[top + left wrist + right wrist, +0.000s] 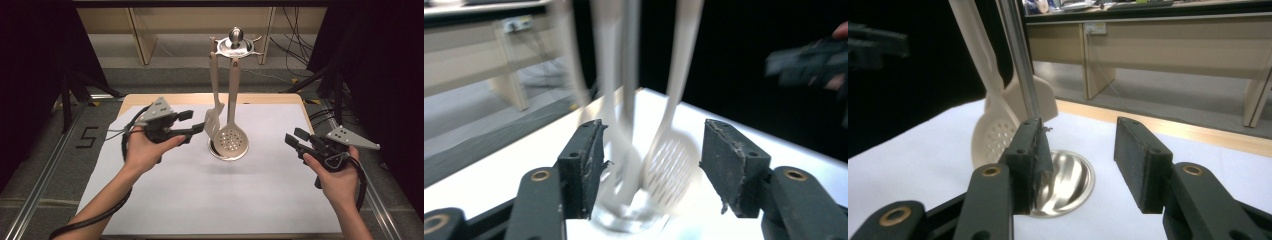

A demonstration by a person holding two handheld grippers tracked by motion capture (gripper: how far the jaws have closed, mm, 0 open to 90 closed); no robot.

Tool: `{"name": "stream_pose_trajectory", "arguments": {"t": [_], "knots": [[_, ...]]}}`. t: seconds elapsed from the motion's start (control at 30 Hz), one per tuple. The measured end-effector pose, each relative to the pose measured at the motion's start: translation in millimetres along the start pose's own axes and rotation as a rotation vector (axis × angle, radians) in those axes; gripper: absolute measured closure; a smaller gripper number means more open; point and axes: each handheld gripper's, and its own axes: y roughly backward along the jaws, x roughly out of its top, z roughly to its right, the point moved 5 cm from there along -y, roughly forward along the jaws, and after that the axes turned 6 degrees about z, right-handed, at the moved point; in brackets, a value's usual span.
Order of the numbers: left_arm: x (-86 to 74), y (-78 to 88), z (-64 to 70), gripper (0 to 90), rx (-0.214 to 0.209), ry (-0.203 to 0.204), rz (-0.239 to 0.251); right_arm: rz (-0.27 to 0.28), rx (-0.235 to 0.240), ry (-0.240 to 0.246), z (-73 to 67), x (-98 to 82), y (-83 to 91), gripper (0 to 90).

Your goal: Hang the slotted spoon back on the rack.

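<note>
In the high view, a metal utensil stand (234, 45) is seen on the white table cover (200, 195), with a slotted turner (214, 120) and a perforated skimmer (232, 137) hanging from its top disc over the round base (226, 152). The left gripper (192, 121) is held level just left of the turner, its jaws spread wide with nothing between them; the lower fingertip lies close to the turner's blade, though contact cannot be told. The right gripper (295, 137) is held well off to the right of the skimmer, jaws apart and empty.

In the left gripper view, the blurred turner (611, 150) and skimmer (671, 167) are framed ahead of and between the parted jaws, neither being pinched.

In the right gripper view, the skimmer (995, 132) and the stand's base (1068, 180) are seen beyond the open jaws, to their left.

The step in hand is judged to be a reach by the left gripper at a hanging utensil, no grip being made yet. The next move calls for the jaws to be centred on one handle or blade, closed firmly, and the utensil lifted clear of its hook without swinging its neighbour.
</note>
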Motion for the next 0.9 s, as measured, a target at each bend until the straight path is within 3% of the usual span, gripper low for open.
{"name": "stream_pose_trajectory", "arguments": {"t": [0.13,0.27,0.3,0.4,0.43,0.5,0.53,0.6,0.73,0.8,0.83,0.9], "knots": [[-44.0,34.1,-23.3,38.4,0.114,-0.004,-0.041,-0.026,-0.01,0.013,4.8,-9.4,0.7,54.7],[-99.5,65.5,-46.0,37.3,0.248,0.056,-0.066,-0.072,-0.022,0.007,5.6,-24.1,-1.5,54.2],[-113.6,72.5,-49.1,37.6,0.277,0.089,-0.059,-0.089,-0.029,0.009,6.1,-27.7,-1.8,54.1],[-142.2,90.0,-53.3,37.6,0.313,0.162,-0.103,-0.099,-0.021,0.025,8.8,-35.6,-5.4,54.1],[-146.1,94.8,-54.4,37.6,0.325,0.164,-0.106,-0.108,-0.027,0.011,8.3,-37.8,-5.9,54.0],[-151.3,100.9,-56.3,37.7,0.353,0.156,-0.111,-0.126,-0.034,0.039,11.4,-41.4,-6.9,53.8],[-152.4,101.7,-57.2,37.7,0.358,0.157,-0.108,-0.14,-0.036,0.008,9.3,-44.7,-6.6,53.6],[-152.1,100.5,-58.6,37.7,0.365,0.154,-0.105,-0.143,-0.028,0.023,10.9,-50.9,-7.7,53.3],[-151.8,94.9,-54.3,37.6,0.333,0.123,-0.108,-0.186,-0.024,-0.002,7.3,-65.1,-7.6,52.2],[-151.9,94.4,-53.5,37.5,0.321,0.1,-0.117,-0.181,-0.019,0.019,8.6,-67.0,-8.2,51.8],[-152.1,94.4,-53.2,37.6,0.325,0.101,-0.12,-0.2,-0.031,-0.014,6.0,-68.2,-6.5,51.7],[-153.0,93.9,-53.7,37.5,0.321,0.103,-0.12,-0.195,-0.028,-0.006,6.9,-69.0,-7.0,51.5]]}}
